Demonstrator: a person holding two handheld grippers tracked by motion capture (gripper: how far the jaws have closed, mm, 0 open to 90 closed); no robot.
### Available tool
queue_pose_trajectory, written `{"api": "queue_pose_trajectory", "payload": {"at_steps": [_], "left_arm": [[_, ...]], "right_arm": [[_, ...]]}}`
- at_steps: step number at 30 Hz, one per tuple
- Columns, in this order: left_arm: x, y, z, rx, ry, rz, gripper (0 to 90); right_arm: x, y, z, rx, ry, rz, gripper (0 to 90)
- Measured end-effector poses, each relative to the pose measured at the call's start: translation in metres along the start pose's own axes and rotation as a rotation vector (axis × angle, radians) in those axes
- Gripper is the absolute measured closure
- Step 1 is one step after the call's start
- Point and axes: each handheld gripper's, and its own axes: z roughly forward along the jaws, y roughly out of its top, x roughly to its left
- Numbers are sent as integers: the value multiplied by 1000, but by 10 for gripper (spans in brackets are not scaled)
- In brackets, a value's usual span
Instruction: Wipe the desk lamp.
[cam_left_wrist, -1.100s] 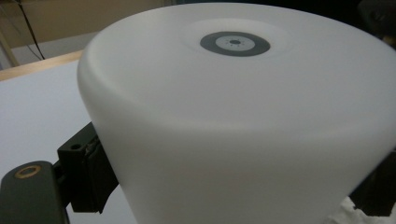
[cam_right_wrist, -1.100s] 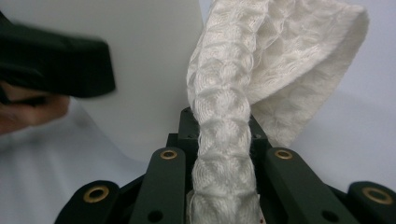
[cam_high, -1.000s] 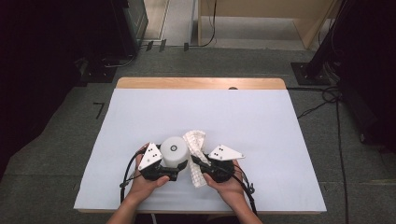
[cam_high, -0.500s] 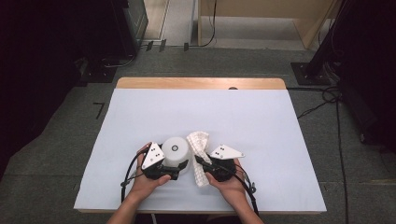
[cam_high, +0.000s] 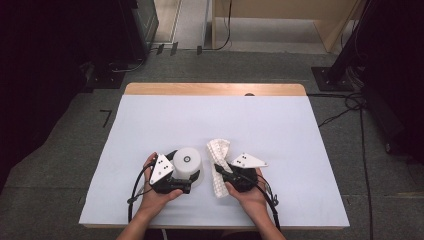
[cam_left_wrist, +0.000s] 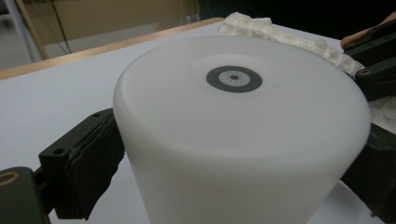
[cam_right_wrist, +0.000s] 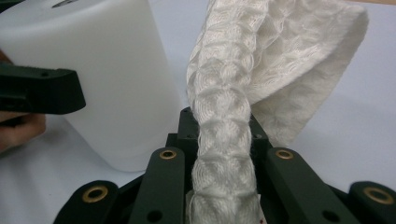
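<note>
A white upturned cup stands on the table's white sheet, near the front edge. My left gripper reaches around it from the left, one jaw on each side of the cup. Its jaws have just been opening, and the pads sit beside the wall without pressing on it. My right gripper is shut on a white waffle cloth, right of the cup. The cloth rises folded from between the jaws of the right gripper. The cup stands just left of it.
The sheet covers most of a wooden table. Dark equipment and cables lie on the floor beyond and beside it. The person's hands come in over the front edge.
The right gripper has moved slightly right and down with the cloth. The left hand and the cup have stayed in place.
</note>
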Motion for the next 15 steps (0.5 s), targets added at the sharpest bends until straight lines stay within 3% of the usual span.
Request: {"api": "queue_pose_trajectory", "payload": {"at_steps": [3,4,5,6,8,11,12,13,14,15], "left_arm": [[-11,-1,4,25,80,-40,28],[-16,-3,8,47,116,-76,40],[-16,-3,8,47,116,-76,51],[-22,-5,10,55,154,-66,71],[-23,-6,10,49,165,-60,81],[-20,-4,9,54,135,-47,87],[-14,-3,7,39,96,-55,87],[-14,-3,7,39,96,-55,87],[-7,1,2,6,32,-62,87],[-7,1,2,6,32,-62,87]], "right_arm": [[-1,-1,1,4,-10,6,755],[-1,-2,2,7,-10,2,754],[-1,-2,2,7,-10,2,754],[0,-3,3,10,-9,1,754],[1,-3,3,13,-8,4,754],[3,-5,6,29,-2,-3,754],[5,-6,9,41,8,-10,754],[5,-6,9,41,8,-10,754],[8,-7,12,50,14,-16,755],[8,-7,12,50,14,-16,755]]}}
